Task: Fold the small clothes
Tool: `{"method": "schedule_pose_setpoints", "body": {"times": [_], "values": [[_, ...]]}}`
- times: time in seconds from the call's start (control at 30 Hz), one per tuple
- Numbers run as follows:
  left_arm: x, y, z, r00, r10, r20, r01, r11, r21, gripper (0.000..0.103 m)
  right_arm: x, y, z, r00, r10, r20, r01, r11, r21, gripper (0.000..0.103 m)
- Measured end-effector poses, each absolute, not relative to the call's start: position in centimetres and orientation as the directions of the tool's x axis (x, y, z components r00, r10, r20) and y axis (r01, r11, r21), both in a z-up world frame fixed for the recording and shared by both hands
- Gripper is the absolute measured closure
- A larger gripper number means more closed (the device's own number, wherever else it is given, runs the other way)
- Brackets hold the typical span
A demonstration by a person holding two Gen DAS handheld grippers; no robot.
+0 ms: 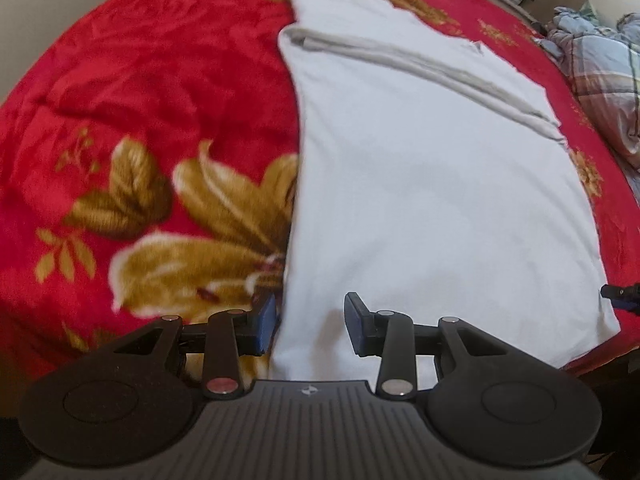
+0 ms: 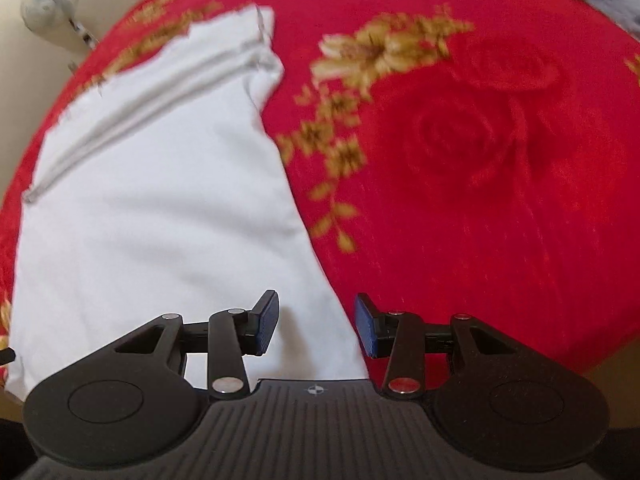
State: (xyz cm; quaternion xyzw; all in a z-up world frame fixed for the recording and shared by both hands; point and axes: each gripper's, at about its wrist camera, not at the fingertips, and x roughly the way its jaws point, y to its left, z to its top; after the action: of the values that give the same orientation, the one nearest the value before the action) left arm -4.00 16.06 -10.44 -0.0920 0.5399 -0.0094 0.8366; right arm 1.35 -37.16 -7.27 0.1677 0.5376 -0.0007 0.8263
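A white garment (image 1: pixel 432 184) lies flat on a red flowered blanket (image 1: pixel 140 92), folded into a long panel with a grey seam band (image 1: pixel 420 64) across its far part. My left gripper (image 1: pixel 310 326) is open over the garment's near left corner, its left finger at the edge. In the right wrist view the same garment (image 2: pixel 160 208) lies at left on the blanket (image 2: pixel 500 160). My right gripper (image 2: pixel 316 326) is open over the garment's near right corner. Neither gripper holds cloth.
A plaid quilt (image 1: pixel 600 60) is bunched at the far right of the bed. The other gripper's tip (image 1: pixel 618 292) shows at the right edge. A small white fan (image 2: pixel 48 4) stands beyond the bed's far left. A beige wall lies behind.
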Motion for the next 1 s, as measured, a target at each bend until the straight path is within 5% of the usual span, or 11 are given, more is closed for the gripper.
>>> {"method": "schedule_pose_setpoints", "body": {"times": [0.2,0.33,0.37,0.4,0.6,0.87,1.0], "values": [[-4.8,15.4,-10.9,0.382,-0.100,-0.919,-0.056,0.990,-0.131,0.064,1.0,-36.8,-8.1,0.387,0.167,-0.907,0.170,0.954,0.248,0.059],[-5.1,15.1,-10.9,0.389,-0.092,-0.917,-0.027,0.993,-0.111,0.098,0.9,-36.7,-8.1,0.386,0.157,-0.909,0.158,0.960,0.233,0.063],[-5.3,15.1,-10.7,0.402,-0.097,-0.910,-0.023,0.993,-0.116,0.099,0.8,-36.5,-8.1,0.386,0.157,-0.909,0.150,0.962,0.230,0.070],[-5.4,15.1,-10.2,0.425,-0.092,-0.900,-0.018,0.994,-0.110,0.099,0.9,-36.4,-8.0,0.388,0.164,-0.907,0.138,0.963,0.233,0.097],[-6.0,15.2,-9.3,0.451,-0.142,-0.881,-0.022,0.985,-0.170,0.097,0.2,-36.8,-5.4,0.501,0.245,-0.830,0.107,0.934,0.340,0.098],[-5.4,15.1,-10.9,0.378,-0.133,-0.916,-0.049,0.985,-0.163,0.092,0.8,-35.6,-8.2,0.368,0.197,-0.909,0.106,0.962,0.251,0.089],[-5.2,14.9,-10.9,0.387,-0.130,-0.913,-0.028,0.988,-0.152,0.096,0.7,-35.5,-8.1,0.380,0.197,-0.904,0.103,0.962,0.253,0.095]]}}
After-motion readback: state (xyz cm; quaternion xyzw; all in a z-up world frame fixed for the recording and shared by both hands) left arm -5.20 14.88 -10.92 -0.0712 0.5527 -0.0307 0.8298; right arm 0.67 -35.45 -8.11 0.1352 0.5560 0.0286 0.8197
